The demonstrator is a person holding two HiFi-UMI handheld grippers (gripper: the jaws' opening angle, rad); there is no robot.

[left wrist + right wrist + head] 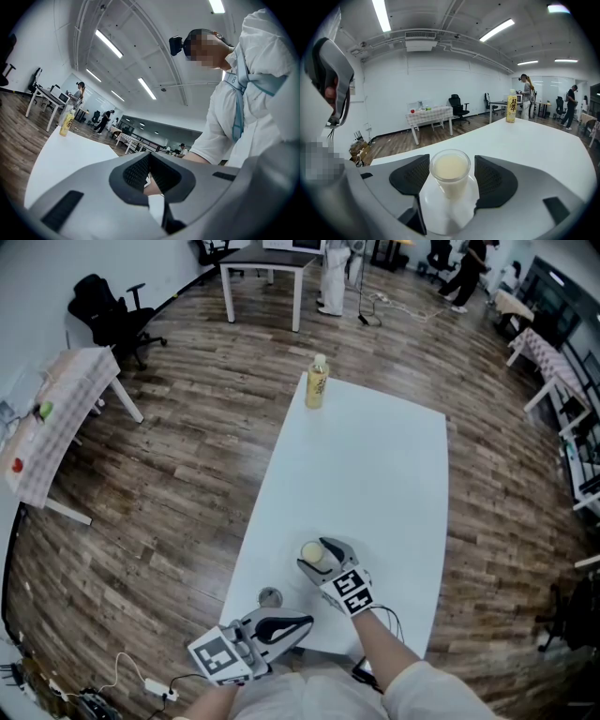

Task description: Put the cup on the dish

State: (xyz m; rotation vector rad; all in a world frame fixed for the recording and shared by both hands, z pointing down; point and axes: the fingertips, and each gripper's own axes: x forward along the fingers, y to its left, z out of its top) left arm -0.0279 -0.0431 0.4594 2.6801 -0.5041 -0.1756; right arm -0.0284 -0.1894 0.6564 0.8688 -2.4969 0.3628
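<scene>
The clear cup (pixel 450 171), filled with a pale milky liquid, stands upright on the small white dish (pixel 440 215), about at its middle. The dish lies flat on the white table (pixel 375 474), near the edge closest to the person.

The right gripper (pixel 451 164) is level with the cup, its dark ribbed pads (pixel 410 176) set apart, one on each side of it. A thin gap shows between the cup and the pad on the view's right. The other pad sits so close to the rim that contact cannot be judged.

The left gripper (pixel 150 154) is at the near edge of the table, left of the right one and apart from the cup. Its jaws are closed together at the tips with nothing between them, and it is tilted up towards the person's white shirt (pixel 253 108) and the ceiling.

A small round grey object (pixel 270 596) lies on the table between the two grippers. At the far end of the table stands a bottle with a yellow label (pixel 317 382), well apart from the cup. Around the table is a wooden floor (pixel 187 446), with a table under a checked cloth (pixel 56 418) off to the left.
</scene>
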